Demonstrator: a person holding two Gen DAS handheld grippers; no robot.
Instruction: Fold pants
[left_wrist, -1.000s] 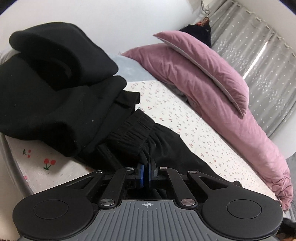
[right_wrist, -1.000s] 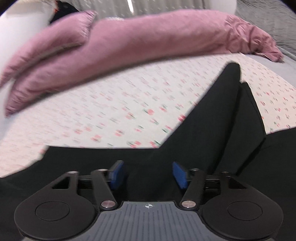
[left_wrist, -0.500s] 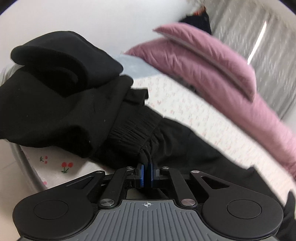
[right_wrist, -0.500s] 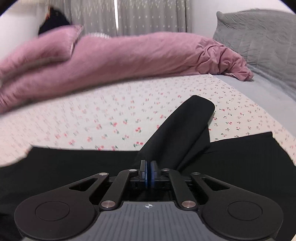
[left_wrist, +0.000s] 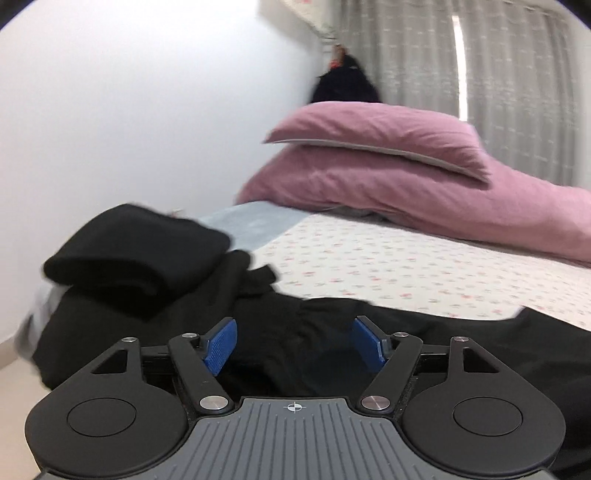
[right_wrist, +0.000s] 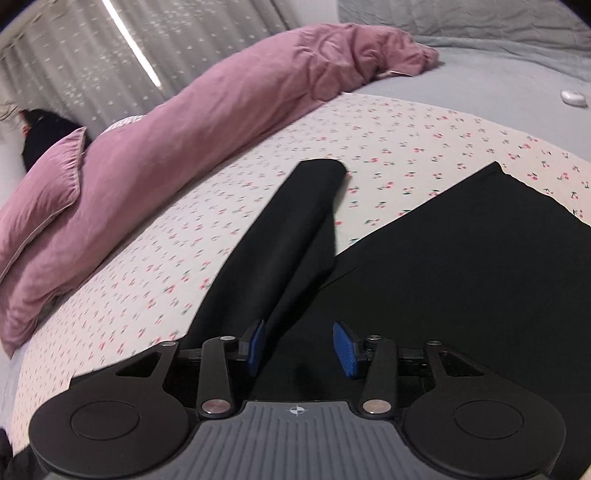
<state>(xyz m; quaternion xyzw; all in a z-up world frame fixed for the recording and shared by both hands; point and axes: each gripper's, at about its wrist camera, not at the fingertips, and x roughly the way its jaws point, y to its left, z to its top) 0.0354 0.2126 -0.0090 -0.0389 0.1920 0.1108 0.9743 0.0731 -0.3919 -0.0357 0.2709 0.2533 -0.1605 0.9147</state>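
While both jaws widen, left tool (left_wrist: 293, 345) and right tool (right_wrist: 298, 347) hover empty, tilted down over flat black cloth pants (right_wrist: 461, 266); stacked black garments (left_wrist: 136, 254) left; mauve quilt (left_wrist: 424, 192) beyond.

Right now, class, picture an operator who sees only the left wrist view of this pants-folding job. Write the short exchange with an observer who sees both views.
Operator: Where do the legs lie?
Observer: The narrow leg stretches across the cherry sheet towards the pink duvet; the wide leg lies flat to its right.
Operator: Do the right tongs hold anything?
Observer: No. The right tongs are opening, with black cloth beneath them but nothing pinched.
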